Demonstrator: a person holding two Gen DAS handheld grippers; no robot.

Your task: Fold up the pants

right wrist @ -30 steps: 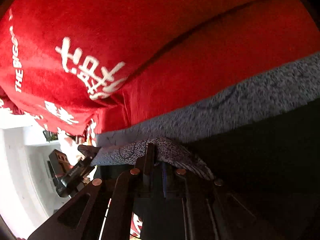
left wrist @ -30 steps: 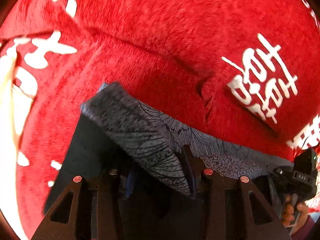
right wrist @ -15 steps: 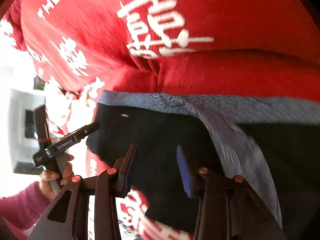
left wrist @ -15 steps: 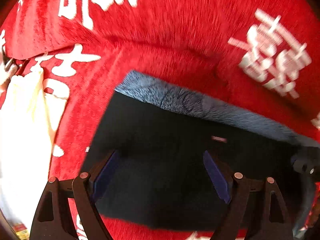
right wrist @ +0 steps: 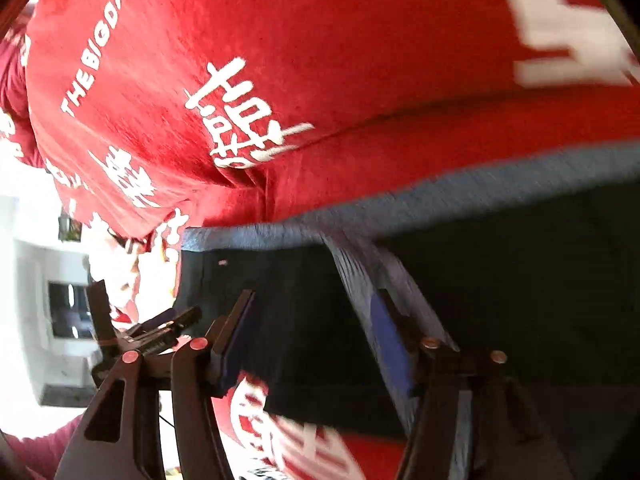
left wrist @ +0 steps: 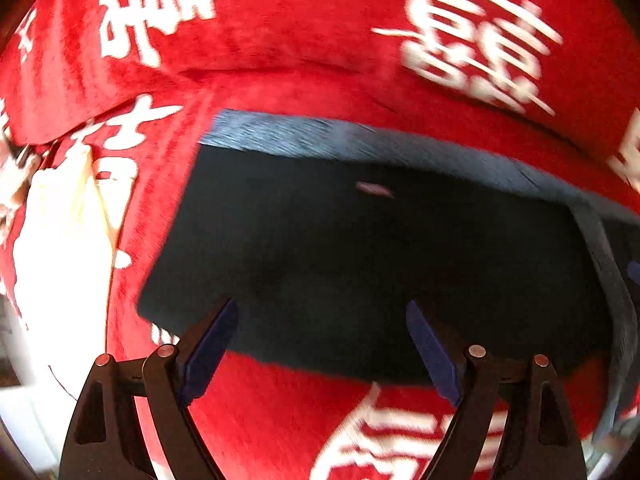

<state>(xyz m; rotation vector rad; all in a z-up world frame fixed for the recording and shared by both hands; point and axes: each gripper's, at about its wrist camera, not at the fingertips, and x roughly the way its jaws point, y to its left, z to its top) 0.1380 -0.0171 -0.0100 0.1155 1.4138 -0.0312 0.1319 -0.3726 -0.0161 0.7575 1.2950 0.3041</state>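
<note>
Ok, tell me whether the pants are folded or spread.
Folded: the dark pants lie as a compact rectangle on the red blanket, grey waistband along the far edge.

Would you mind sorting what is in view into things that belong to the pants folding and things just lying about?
Job: dark pants; left gripper; right gripper.
Lying about: red printed blanket; cream cloth.
</note>
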